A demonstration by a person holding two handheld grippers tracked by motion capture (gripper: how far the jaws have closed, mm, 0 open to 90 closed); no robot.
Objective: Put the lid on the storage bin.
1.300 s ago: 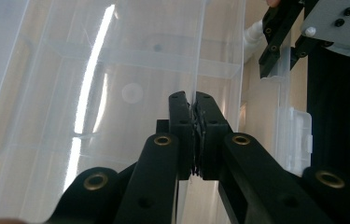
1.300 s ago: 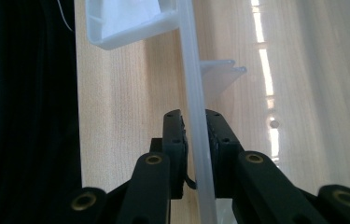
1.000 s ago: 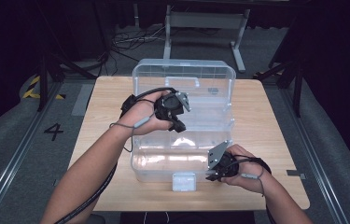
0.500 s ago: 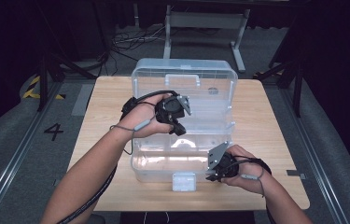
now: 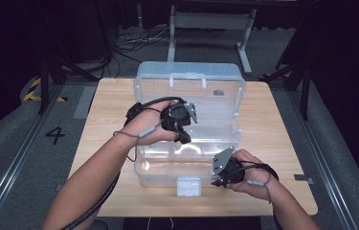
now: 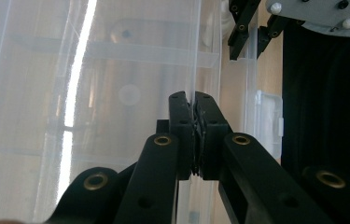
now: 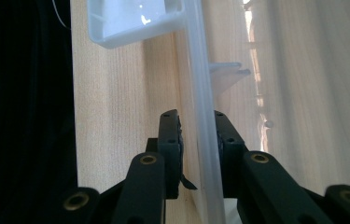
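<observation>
Work in hand: handling a clear plastic storage box [image 5: 189, 143] whose lid [image 5: 190, 86] stands open at the far side.
Box location: middle of the wooden table [image 5: 273, 139], base toward the person, latch tab [image 5: 188, 186] on the near front wall.
Left gripper [image 5: 183, 134]: clenched on a thin clear wall of the box; in the left gripper view the pads [image 6: 194, 135] meet on the plastic edge with no gap.
Right gripper [image 5: 218, 182]: straddles the near front wall at the right corner; in the right gripper view the wall [image 7: 205, 130] lies against the right pad while a gap shows at the left pad. The jaws have just been opening, so the grip reads as released, wall between them.
Done so far: lid fully raised, latch undone, base interior looks empty as far as the glare allows.
Left to do: judged as withdrawing the right gripper from the wall, then whatever the left grip serves, which cannot be told.
Surroundings: a metal stand [image 5: 210, 28] and loose cables [image 5: 134, 40] on the floor beyond the table; a floor marking "4" [image 5: 55, 135] at the left.
Obstructions: the gripper cables trail over the forearms; the open lid blocks reach toward the far table edge.
</observation>
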